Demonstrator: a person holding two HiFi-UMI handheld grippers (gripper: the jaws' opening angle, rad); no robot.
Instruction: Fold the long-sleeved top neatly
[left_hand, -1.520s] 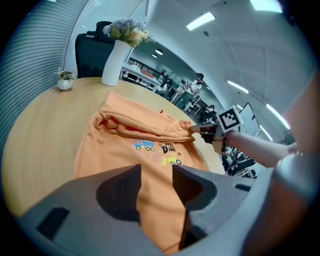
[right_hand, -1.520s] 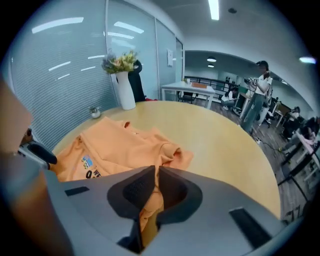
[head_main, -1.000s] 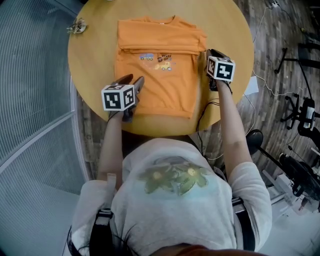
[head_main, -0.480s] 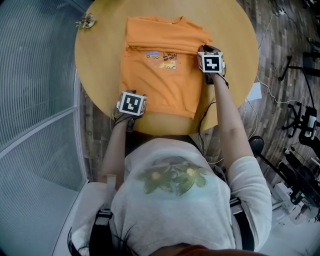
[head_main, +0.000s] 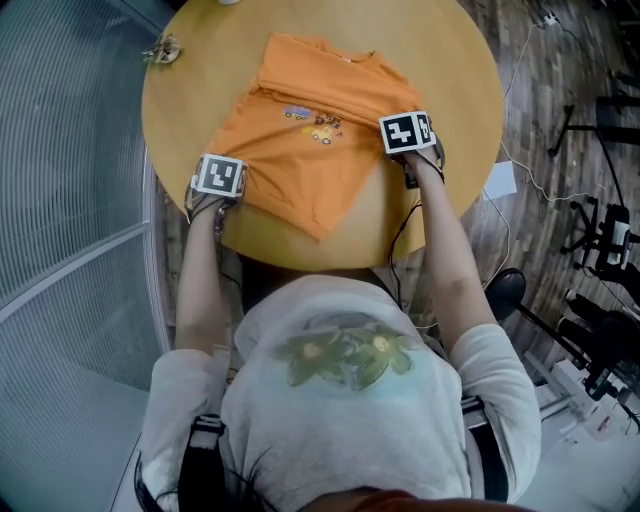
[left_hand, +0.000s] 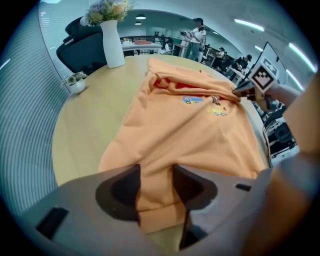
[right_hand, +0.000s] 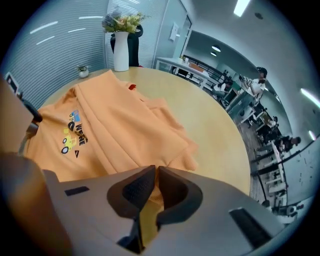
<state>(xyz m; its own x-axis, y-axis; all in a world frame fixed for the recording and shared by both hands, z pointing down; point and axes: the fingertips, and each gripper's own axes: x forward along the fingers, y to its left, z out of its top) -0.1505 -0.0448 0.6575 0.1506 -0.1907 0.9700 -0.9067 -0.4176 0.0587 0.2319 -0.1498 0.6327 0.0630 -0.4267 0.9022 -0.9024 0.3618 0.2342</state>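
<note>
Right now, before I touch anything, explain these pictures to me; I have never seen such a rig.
No robot here: a person holds a gripper in each hand, each with two pinching fingers. The head view comes from a camera on the person's head, looking down; the other two views come from cameras riding on the grippers, looking along their fingers. On the round wooden table lies a partly folded orange long-sleeved top, with a white vase of flowers and a small potted plant toward its far side. The left gripper is clamped on the top's hem; the right gripper pinches its other side, its fingers having just closed a little further on the fabric.
</note>
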